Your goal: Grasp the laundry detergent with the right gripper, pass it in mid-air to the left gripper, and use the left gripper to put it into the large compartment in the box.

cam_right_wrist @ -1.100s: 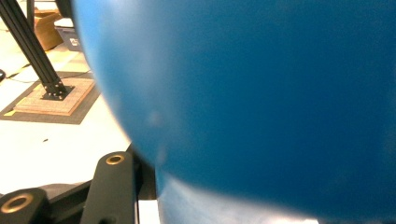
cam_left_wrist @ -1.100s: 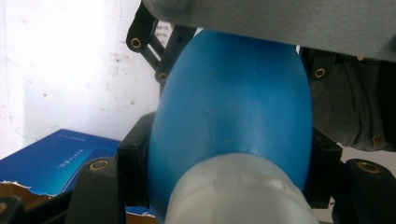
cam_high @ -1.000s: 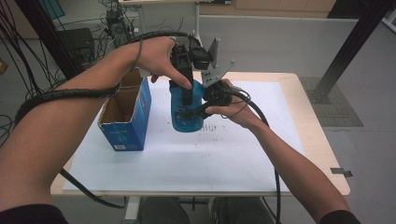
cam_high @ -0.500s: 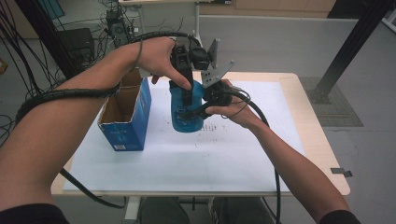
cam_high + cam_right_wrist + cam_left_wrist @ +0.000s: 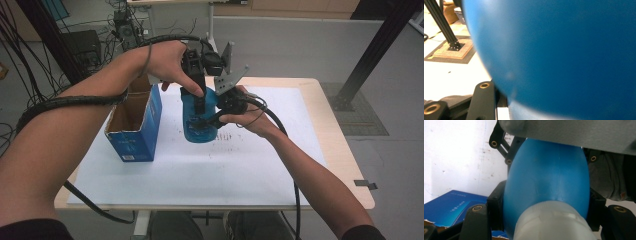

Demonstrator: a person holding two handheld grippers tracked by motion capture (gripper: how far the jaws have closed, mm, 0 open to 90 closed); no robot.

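Smooth round blue bottle [image 5: 200, 117] with a pale cap, held above the white table sheet [image 5: 200, 170], left gripper [image 5: 199, 102] clamped on its top, right gripper [image 5: 212, 120] clamped on its side, open blue cardboard box [image 5: 135, 125] beside it, its white writing too small to read

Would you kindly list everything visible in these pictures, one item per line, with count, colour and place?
blue bottle: one, blue with a whitish cap end, standing on the sheet at the table's middle, clamped by both grippers.
cardboard box: one, blue outside, brown inside, top open, left of the bottle.
white sheet: one, white with dark specks, covering most of the tabletop.
table: one, light wood, its edge showing around the sheet.
black frame post: one, black, slanting on the floor at the right.
left gripper: one, black, shut on the bottle from above.
right gripper: one, black, shut on the bottle's side.
forearms: two, reaching in from below.
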